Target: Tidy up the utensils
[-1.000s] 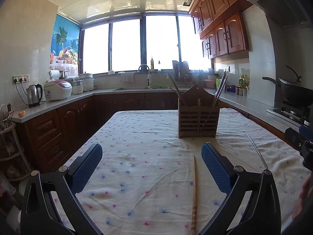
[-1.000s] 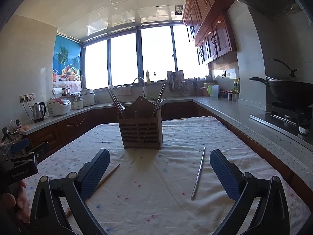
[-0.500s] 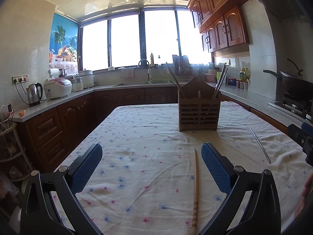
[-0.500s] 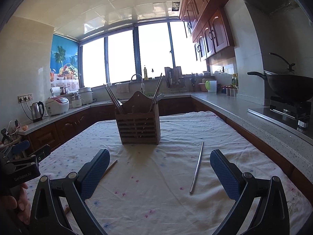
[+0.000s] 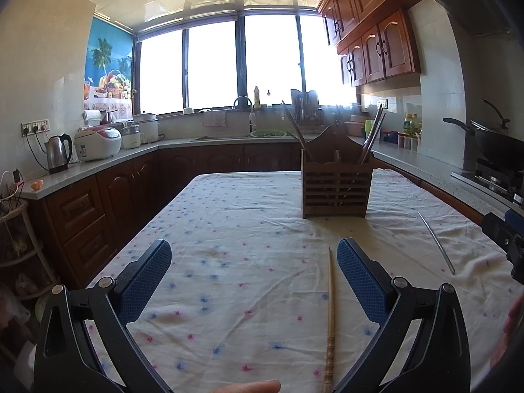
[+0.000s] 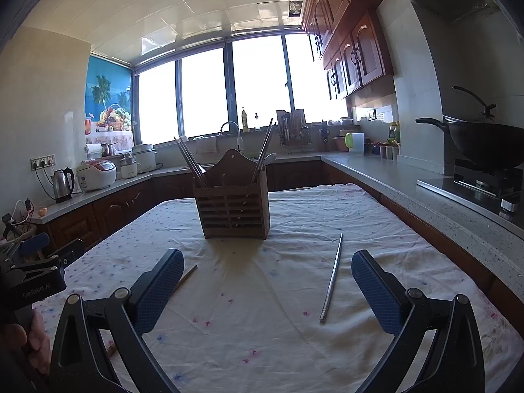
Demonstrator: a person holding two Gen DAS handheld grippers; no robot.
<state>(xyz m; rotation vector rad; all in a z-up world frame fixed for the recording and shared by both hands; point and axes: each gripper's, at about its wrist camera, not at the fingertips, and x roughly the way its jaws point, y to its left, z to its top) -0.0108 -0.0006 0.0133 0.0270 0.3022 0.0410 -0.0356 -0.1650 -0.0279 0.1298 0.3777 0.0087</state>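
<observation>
A slatted wooden utensil holder stands upright on the flowered tablecloth, with chopsticks leaning out of both ends; it also shows in the right wrist view. A wooden chopstick lies on the cloth just inside the right finger of my left gripper, which is open and empty. A metal chopstick lies between the fingers of my right gripper, nearer the right one; that gripper is open and empty. The metal chopstick also shows in the left wrist view. The wooden chopstick's tip shows beside my right gripper's left finger.
The table stands in a kitchen between counters. A kettle and rice cookers stand on the left counter. A wok on a stove is at the right. The other gripper shows at each view's edge.
Both grippers have drawn back and tilted slightly; the holder and chopsticks sit a little farther and lower in view. Nothing on the table has moved and both grippers stay open.
</observation>
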